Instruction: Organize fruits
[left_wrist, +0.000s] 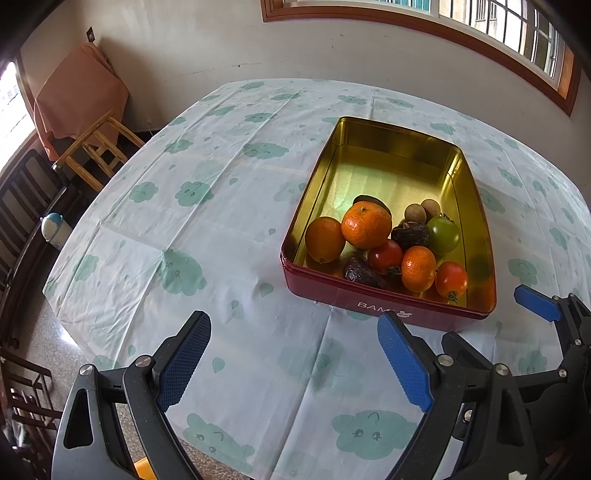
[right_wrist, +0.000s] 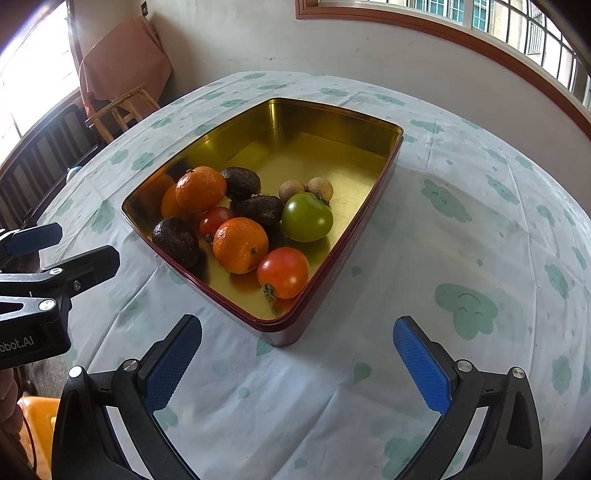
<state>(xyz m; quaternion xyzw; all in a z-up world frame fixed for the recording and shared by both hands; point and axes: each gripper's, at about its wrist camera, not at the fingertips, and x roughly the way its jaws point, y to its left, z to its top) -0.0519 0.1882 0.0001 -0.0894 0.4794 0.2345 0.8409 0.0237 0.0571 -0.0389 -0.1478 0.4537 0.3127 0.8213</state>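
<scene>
A red tin box (left_wrist: 384, 302) (right_wrist: 332, 280) with a gold inside stands on the table. In its near end lie three oranges (left_wrist: 365, 227) (right_wrist: 240, 245), two red tomatoes (left_wrist: 450, 280) (right_wrist: 282, 273), a green tomato (left_wrist: 443, 234) (right_wrist: 306, 218), dark wrinkled fruits (left_wrist: 360, 271) (right_wrist: 175, 240) and two small brown round fruits (left_wrist: 421, 210) (right_wrist: 306, 190). My left gripper (left_wrist: 293, 354) hovers open over the cloth, just short of the box. My right gripper (right_wrist: 297, 362) is open too, near the box's front corner. Both hold nothing.
A white tablecloth (left_wrist: 207, 236) with green cloud prints covers the round table. A wooden chair (left_wrist: 99, 147) draped with orange cloth stands at the far left by the wall. The far half of the box is bare. The left gripper's body (right_wrist: 40, 288) shows at the right wrist view's left edge.
</scene>
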